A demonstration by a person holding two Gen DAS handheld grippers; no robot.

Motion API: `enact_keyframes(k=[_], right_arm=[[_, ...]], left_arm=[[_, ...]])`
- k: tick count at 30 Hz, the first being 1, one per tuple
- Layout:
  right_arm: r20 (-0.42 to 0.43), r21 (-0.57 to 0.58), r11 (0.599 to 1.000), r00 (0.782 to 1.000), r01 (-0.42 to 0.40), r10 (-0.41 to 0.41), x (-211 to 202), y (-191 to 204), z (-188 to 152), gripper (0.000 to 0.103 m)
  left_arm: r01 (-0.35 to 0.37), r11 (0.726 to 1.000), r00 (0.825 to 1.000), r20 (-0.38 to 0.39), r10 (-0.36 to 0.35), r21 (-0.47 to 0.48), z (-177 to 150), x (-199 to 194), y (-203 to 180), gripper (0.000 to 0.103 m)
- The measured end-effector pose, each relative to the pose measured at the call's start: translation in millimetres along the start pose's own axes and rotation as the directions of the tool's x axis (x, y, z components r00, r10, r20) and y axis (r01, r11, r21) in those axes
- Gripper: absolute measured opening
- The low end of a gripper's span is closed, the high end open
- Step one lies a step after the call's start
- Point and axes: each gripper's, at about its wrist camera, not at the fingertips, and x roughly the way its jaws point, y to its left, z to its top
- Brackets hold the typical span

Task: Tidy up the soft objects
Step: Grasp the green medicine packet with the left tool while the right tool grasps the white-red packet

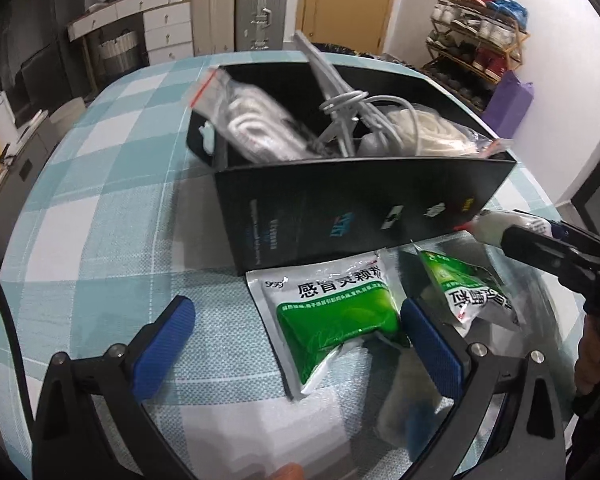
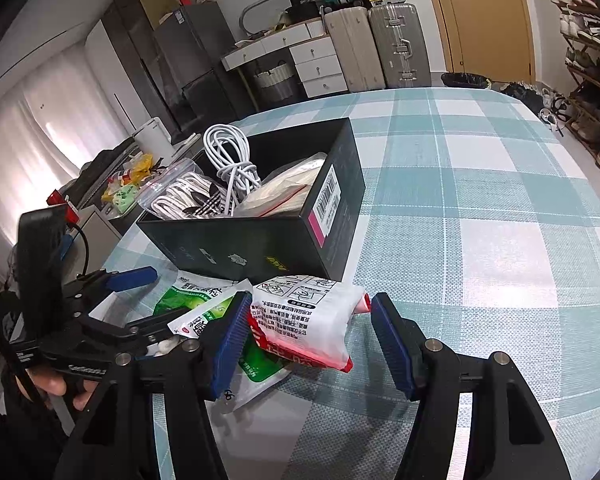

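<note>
the open black cardboard box [image 2: 260, 236] stands on the table [image 2: 480, 240], which wears a teal and white checked cloth. inside the box lie a coiled white cable [image 2: 230, 160], a clear zip bag of white cords with a red seal strip [image 1: 252, 120] and another clear bag of cream-coloured rope [image 1: 432, 132]. just in front of the box, flat on the cloth, lies a silver and green foil sachet [image 1: 332, 316] printed "999" with large chinese characters; a second green and silver sachet [image 1: 468, 284] lies beside it, its print upside down. a soft white plastic packet with red edges [image 2: 300, 328], printed with small diagrams and chinese text, rests on top of the sachets in front of the box.

the left gripper [image 1: 296, 344] has its blue-padded fingers spread wide around the first sachet, not pressing it. the right gripper [image 2: 304, 344] has its fingers apart on either side of the white packet; the left pad looks to touch it, the right stands clear.

the box's side carries a barcode label on a pink strip; its front logos are too blurred to read.
</note>
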Motion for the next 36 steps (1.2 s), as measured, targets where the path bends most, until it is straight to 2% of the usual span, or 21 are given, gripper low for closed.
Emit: enact_keyframes(k=[8,14,19,27,32,36], right_arm=[[0.001,-0.001,1.000,1.000,0.000,0.000,1,-1,0,0.063],[0.003,-0.004,1.000,1.000,0.001,-0.001,0,-1,0,0.063],[0.003,-0.004,1.000,1.000,0.001,-0.001,0,-1,0,0.063],[0.005,-0.006,1.000,1.000,0.003,-0.003,-2,-1,2,0.063],[0.006,-0.009,1.000,1.000,0.003,-0.003,-3,-1,2,0.063],[0.010,-0.014,1.000,1.000,0.004,-0.004,-4,1,2,0.063]], left_arm=[[-0.019,1.000,1.000,-0.008,0.019,-0.018,-6,-3,11,0.103],[-0.036,0.999,0.999,-0.024,0.036,-0.008,-5,0,5,0.103],[-0.006,1.000,0.999,-0.038,0.006,0.003,-3,-1,-1,0.103],[-0.028,0.999,0.999,-0.031,0.029,0.045,-4,1,-9,0.101],[-0.052,0.996,0.998,-0.016,0.053,0.068,-6,-3,-13,0.088],[-0.056,0.994,0.998,0.006,0.056,0.094,-8,-7,-13,0.064]])
